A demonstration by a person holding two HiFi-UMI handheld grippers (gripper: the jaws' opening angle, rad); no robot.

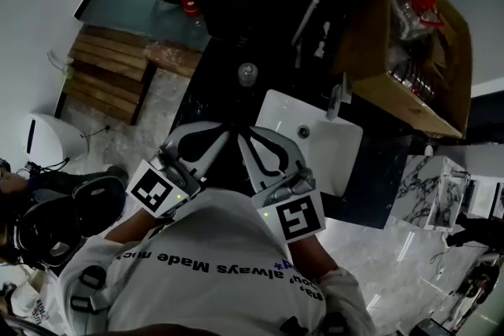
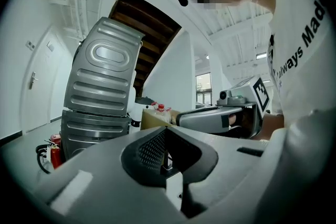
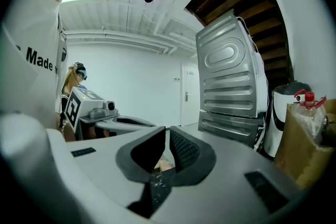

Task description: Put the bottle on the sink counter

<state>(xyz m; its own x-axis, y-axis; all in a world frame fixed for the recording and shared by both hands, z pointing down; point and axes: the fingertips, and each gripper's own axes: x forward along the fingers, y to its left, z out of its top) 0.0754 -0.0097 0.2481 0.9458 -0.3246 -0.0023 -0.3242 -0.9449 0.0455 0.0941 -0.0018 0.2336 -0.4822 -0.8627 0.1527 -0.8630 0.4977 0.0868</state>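
While the bottle [image 1: 247, 74] is seen on the worktop [image 1: 214, 86] between its left edge and the sink [image 1: 323, 157], left tool [image 1: 223, 131] and right tool [image 1: 246, 134] are held clenched, empty

A washroom corner — white sink [image 1: 331, 163] set in a dark counter [image 1: 227, 68].

Left tool [image 1: 223, 131], right tool [image 1: 246, 134]: both closed, level.

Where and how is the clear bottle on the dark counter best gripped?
The bottle seems to stand upright, cap up, with bare counter before it. Probably grip round its body below the cap, coming in level from the person's side.
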